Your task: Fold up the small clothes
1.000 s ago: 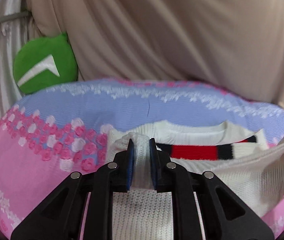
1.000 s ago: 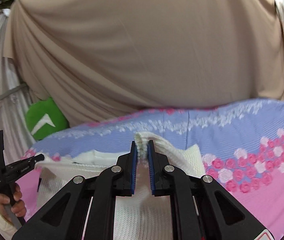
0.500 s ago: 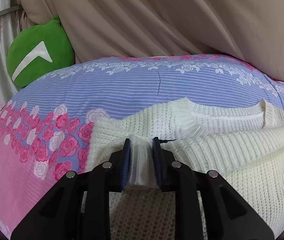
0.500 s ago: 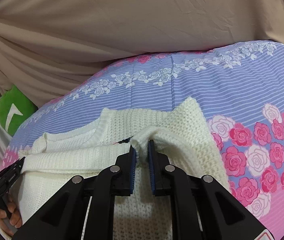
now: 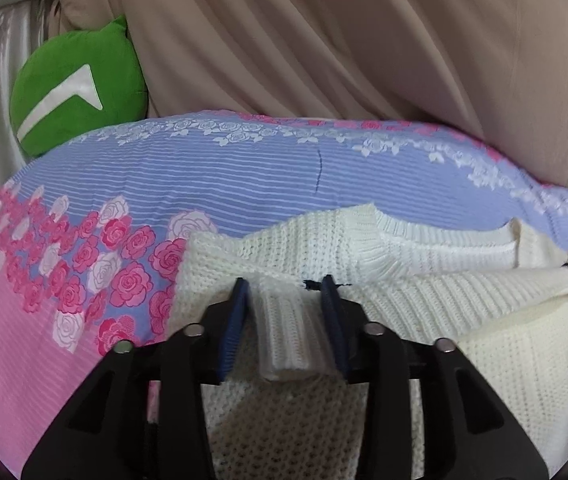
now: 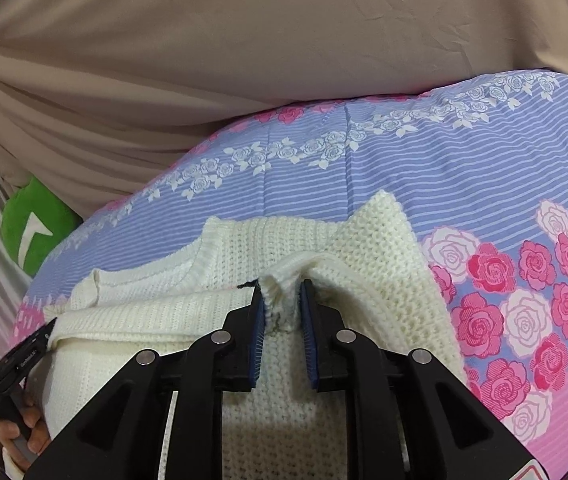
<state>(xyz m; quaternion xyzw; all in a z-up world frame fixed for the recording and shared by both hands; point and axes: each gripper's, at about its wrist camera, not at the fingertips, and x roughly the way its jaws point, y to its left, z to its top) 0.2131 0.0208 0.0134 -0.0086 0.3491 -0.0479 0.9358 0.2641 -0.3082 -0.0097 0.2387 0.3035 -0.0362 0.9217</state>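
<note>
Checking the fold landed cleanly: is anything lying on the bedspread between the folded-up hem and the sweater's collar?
Nothing visible does. The cream knit sweater lies folded on the floral bedspread, hem edge by the collar, only knit between.

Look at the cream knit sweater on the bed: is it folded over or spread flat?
Folded over. The sweater has its ribbed hem laid up across its body, just below the neckline, with a doubled layer showing in both views.
</note>
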